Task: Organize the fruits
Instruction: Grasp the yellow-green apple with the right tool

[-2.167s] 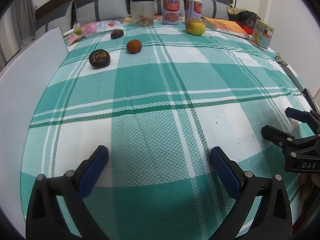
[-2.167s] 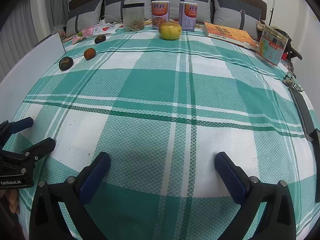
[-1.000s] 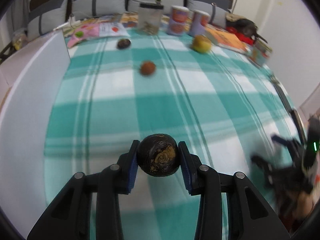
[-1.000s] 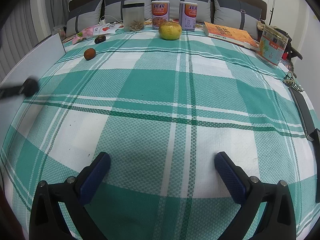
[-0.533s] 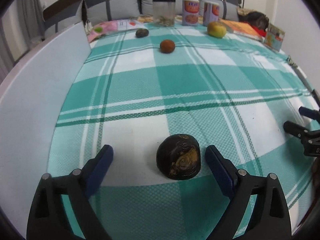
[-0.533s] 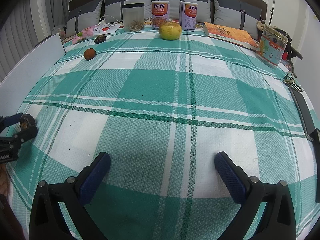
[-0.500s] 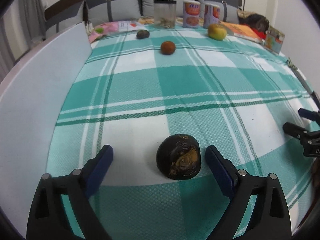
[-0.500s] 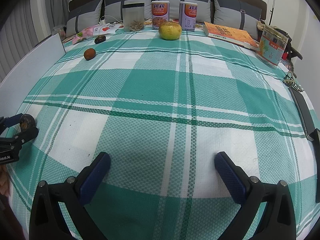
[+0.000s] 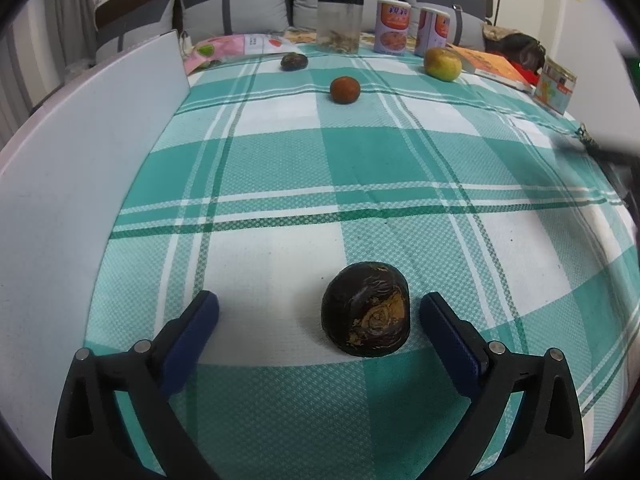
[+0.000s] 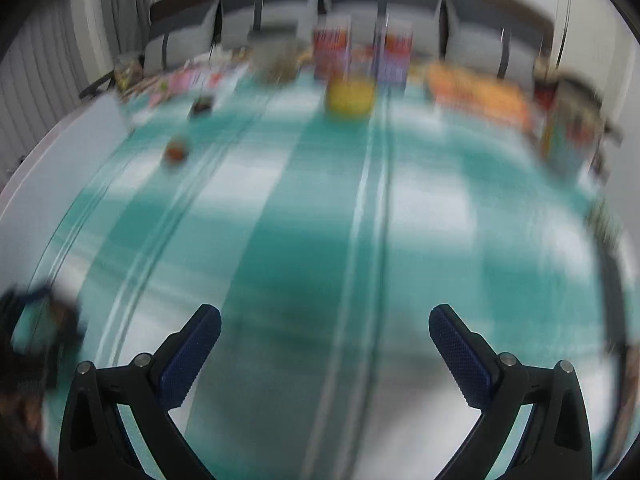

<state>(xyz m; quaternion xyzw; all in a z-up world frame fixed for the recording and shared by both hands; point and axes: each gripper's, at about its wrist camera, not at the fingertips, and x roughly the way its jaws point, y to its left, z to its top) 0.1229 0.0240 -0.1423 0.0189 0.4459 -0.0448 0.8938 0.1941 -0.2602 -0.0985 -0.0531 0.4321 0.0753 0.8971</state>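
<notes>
Moved since earlier: dark fruit (image 9: 366, 309), clamped in the left gripper (image 9: 319, 312) a second ago, now lies free on the cloth; the jaws are opening, with the fruit between them and untouched. The right wrist view, sharp half a second ago, is now smeared by motion.

Left wrist view
- Left gripper: blue pads (image 9: 191, 335) wide apart at the lower edge of the frame; clear gaps on both sides of the fruit, narrower on the right.
- Dark fruit: lower centre, resting on a white square of the checked cloth (image 9: 280, 168), nearer the right pad.
- Orange-red fruit (image 9: 345, 89): upper centre, alone on the cloth.
- Second dark fruit (image 9: 294, 61): upper centre-left, beyond the orange-red fruit.
- Yellow-green fruit (image 9: 442, 63): upper right, just in front of the tins.
- Clear jar (image 9: 340, 24): top centre.
- Two tins (image 9: 393, 26): top, right of the jar.
- White board (image 9: 80, 152): left side of the frame.
- Book (image 9: 494, 67): upper right.

Right wrist view
- Right gripper (image 10: 325, 342): pads apart, nothing between them, lower frame.
- Yellow-green fruit (image 10: 350, 96): top centre, blurred.
- Orange-red fruit (image 10: 176, 152): upper left, blurred.
- Left gripper (image 10: 44, 320): lower left edge, a dark smear; state cannot be told in this view.
</notes>
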